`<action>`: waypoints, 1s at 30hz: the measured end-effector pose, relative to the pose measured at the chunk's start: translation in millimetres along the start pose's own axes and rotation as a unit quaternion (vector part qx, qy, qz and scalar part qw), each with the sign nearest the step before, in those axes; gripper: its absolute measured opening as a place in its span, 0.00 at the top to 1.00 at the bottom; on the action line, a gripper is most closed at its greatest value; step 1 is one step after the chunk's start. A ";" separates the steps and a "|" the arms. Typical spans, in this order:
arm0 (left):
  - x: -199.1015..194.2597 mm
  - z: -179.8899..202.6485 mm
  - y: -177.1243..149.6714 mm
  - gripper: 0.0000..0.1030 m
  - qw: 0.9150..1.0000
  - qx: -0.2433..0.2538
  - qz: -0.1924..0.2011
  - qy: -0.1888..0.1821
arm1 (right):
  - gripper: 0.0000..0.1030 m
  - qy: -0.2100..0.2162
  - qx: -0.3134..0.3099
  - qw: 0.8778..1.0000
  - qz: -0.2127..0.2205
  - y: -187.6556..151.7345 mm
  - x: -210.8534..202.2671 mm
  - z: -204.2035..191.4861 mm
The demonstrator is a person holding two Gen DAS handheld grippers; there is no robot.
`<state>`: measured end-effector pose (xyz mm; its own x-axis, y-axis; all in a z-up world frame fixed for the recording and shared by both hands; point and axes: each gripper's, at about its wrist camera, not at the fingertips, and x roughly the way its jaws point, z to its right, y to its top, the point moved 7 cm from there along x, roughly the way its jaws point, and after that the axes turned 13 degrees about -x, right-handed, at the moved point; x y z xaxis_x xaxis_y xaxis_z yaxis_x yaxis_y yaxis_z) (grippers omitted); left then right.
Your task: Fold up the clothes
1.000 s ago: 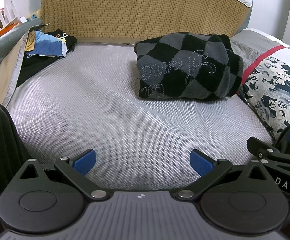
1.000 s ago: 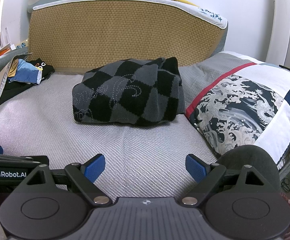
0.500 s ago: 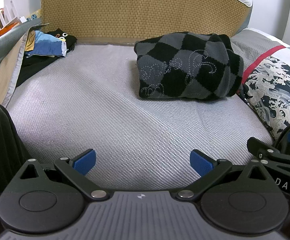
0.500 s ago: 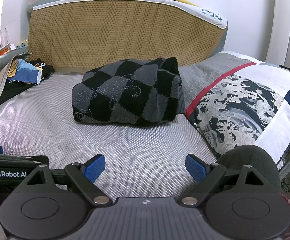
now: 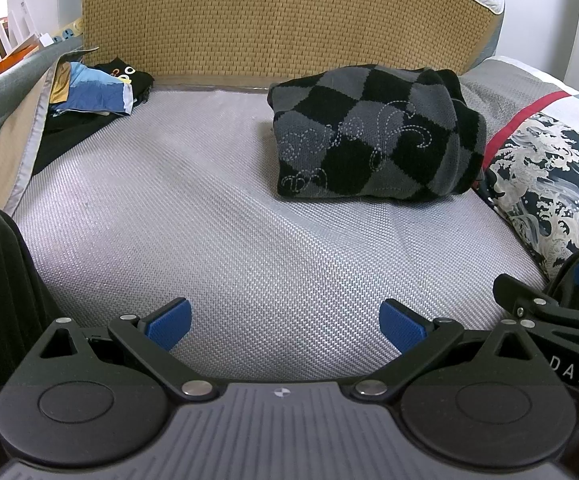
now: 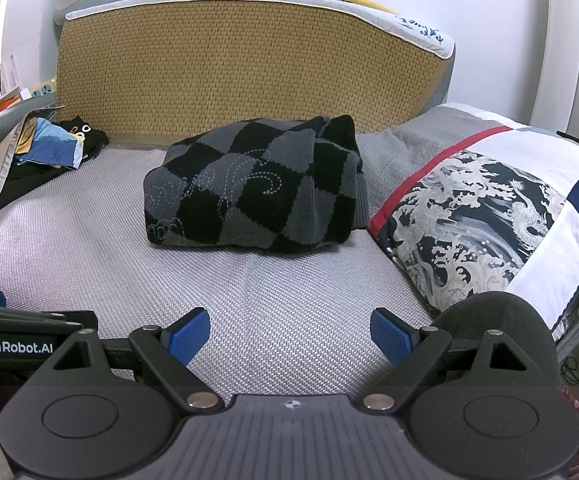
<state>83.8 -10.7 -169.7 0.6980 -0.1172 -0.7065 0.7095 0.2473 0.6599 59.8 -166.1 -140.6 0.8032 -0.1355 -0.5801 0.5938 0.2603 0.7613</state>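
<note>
Nothing had changed over the last second. Both wrist views matched the earlier ones; neither tool had shifted and the cloth had not been disturbed.

My left gripper hung over the near edge of the bed, its blue pads spread wide with nothing between them. My right gripper sat just beside it, also at the near edge, likewise spread and empty. Neither touched any fabric.

The checkered sweater lay as a compact folded bundle toward the far right corner of the bed, close to the woven headboard and just beside the patterned pillow along the right edge. It was well apart from both grippers.

A loose pile of clothes, blue and black, lay in the far left corner against the grey side panel. It did not look folded, though much of it was hidden from me.

Judgement: the sweater's fold looked finished, and this stillness read as a pause between garments. If the task continues, the far-left pile is the likely next item; it would have to be drawn out onto the bare middle of the bed first.
</note>
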 end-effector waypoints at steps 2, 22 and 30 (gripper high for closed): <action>0.1 -0.3 -0.2 0.00 1.000 0.000 0.000 0.000 | 0.12 0.000 0.000 1.000 0.000 -0.1 0.0 -0.1; -0.7 -0.5 -1.5 0.00 1.000 -0.001 -0.002 0.000 | 0.12 0.001 0.000 1.000 0.000 -1.1 -1.2 -2.2; 0.2 -0.3 -1.2 0.00 1.000 -0.003 -0.002 0.001 | 0.12 0.000 -0.001 1.000 0.000 -2.1 -1.5 -3.2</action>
<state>83.0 -10.7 -170.8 0.6945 -0.1163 -0.7100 0.7121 0.2516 0.6554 57.3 -163.4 -142.3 0.8035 -0.1346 -0.5798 0.5932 0.2618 0.7613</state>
